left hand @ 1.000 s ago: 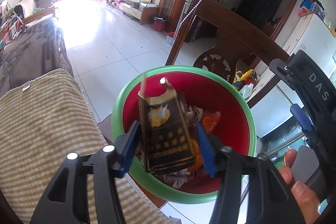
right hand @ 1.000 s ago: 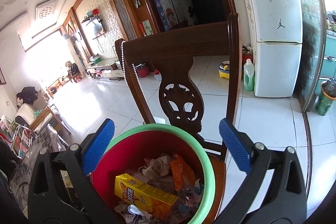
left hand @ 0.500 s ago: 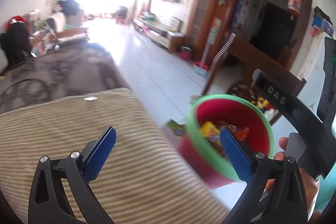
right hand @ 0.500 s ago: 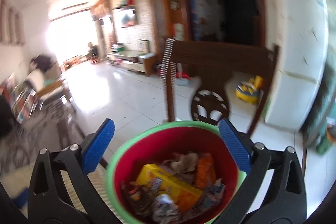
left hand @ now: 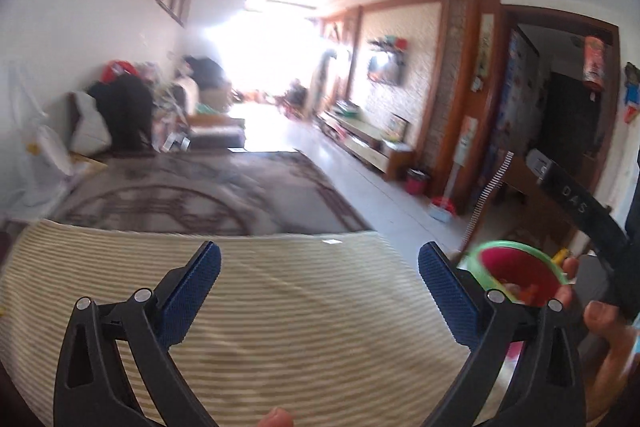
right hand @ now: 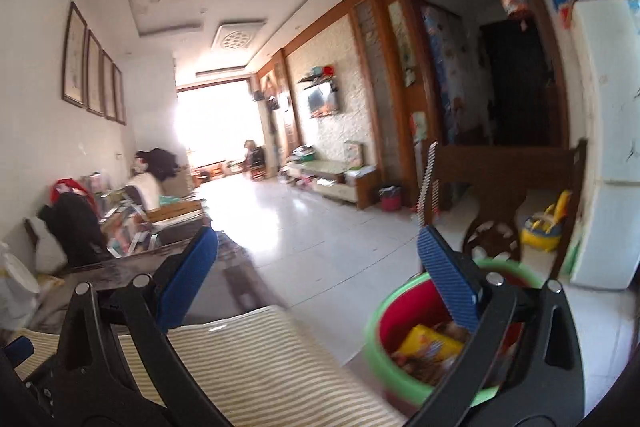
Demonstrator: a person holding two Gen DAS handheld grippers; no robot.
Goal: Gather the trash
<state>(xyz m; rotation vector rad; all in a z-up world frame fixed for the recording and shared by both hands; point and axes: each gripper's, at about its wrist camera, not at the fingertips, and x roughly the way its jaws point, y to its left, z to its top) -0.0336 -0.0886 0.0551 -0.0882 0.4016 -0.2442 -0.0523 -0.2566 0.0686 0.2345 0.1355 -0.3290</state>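
A long living room stretches away to a bright window, with a white tiled floor (right hand: 320,239) and a fridge (right hand: 608,147) at the right edge of the right wrist view. Nearest both cameras lies a cushion with beige and white stripes (left hand: 280,327), and beyond it a dark patterned cover (left hand: 200,195). A dark wooden chair (right hand: 504,171) stands behind the bin (right hand: 384,331), a red bucket with a green rim that holds the collected trash: a yellow box (right hand: 428,345) and crumpled wrappers (blurred, hard to sort out). In the left wrist view the bin sits low at the right, just past the cushion's edge. The left gripper (left hand: 318,291) is released, blue pads spread wide over the cushion, nothing between them. The right gripper (right hand: 316,271) is likewise spread and empty; its right finger overlaps the bin in view. A hand (left hand: 608,343) holds the right gripper's handle.
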